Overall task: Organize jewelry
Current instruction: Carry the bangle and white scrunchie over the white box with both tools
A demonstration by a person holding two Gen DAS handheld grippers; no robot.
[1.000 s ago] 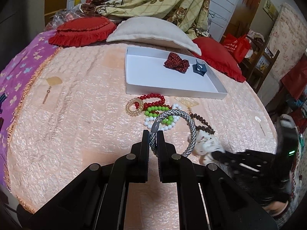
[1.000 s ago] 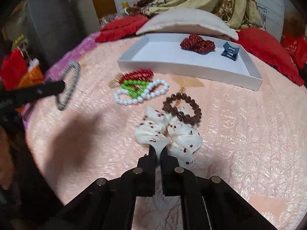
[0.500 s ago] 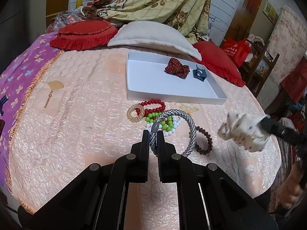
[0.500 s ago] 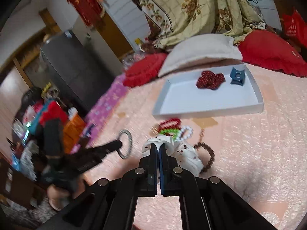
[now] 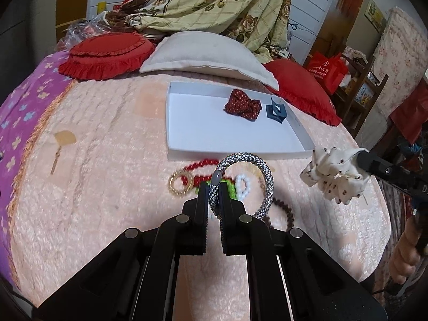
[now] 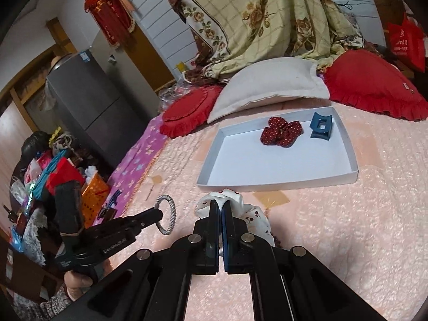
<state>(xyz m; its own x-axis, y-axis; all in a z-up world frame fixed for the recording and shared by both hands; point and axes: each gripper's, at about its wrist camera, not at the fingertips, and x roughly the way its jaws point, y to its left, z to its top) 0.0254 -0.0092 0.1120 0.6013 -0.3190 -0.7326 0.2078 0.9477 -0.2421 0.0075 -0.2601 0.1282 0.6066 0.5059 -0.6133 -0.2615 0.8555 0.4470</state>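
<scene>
Now that both items are lifted off the bed, the left gripper [image 5: 213,187] clamps the grey-and-white braided rope bracelet [image 5: 250,178], the right gripper [image 6: 221,207] clamps the white cherry-print fabric scrunchie [image 6: 235,200], and both have advanced toward the shallow white rectangular tray [image 5: 214,131] for deposit.

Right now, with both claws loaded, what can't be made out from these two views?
- Bead bracelets, left wrist view: motion-blurred, partly behind the left claw and its grey woven bracelet.
- Brown bead bracelet: mostly hidden by that claw.
- Same pile, right wrist view: covered by the right claw and white scrunchie.
</scene>
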